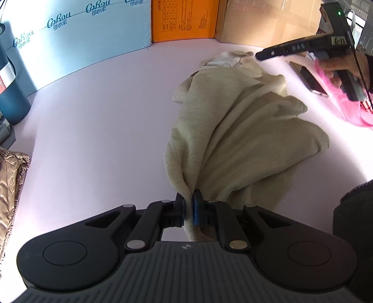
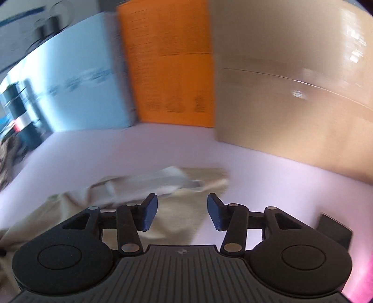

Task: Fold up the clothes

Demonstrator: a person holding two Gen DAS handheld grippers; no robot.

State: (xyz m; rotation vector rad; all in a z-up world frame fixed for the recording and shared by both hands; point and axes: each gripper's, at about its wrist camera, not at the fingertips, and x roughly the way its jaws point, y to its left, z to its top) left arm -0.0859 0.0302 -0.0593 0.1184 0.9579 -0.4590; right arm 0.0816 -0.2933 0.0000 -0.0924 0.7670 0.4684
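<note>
The left gripper (image 1: pixel 188 207) is clamped tight on a bunched fold of the beige garment (image 1: pixel 235 130), its blue pads (image 1: pixel 195 211) pinching the cloth so that the fabric rises from the pale pink tabletop (image 1: pixel 93 130) up into the grip. The rest of the garment trails away across the table in a long rumpled heap, with a paler lining showing at its far end near the boxes.

The right gripper (image 2: pixel 182 213) hovers over that far end with its 2 fingers (image 2: pixel 149 214) spread apart and nothing between them; the cloth lies below, untouched. From the left wrist view it can be seen held in a person's hand (image 1: pixel 338 67).

Along the back stand a light blue box (image 1: pixel 77 37), an orange box (image 1: pixel 184 21) and a brown cardboard box (image 1: pixel 268 21). A phone (image 1: pixel 309 79) lies beside something bright pink (image 1: pixel 349 107), and a teal flask (image 1: pixel 11 93) stands at the left edge
</note>
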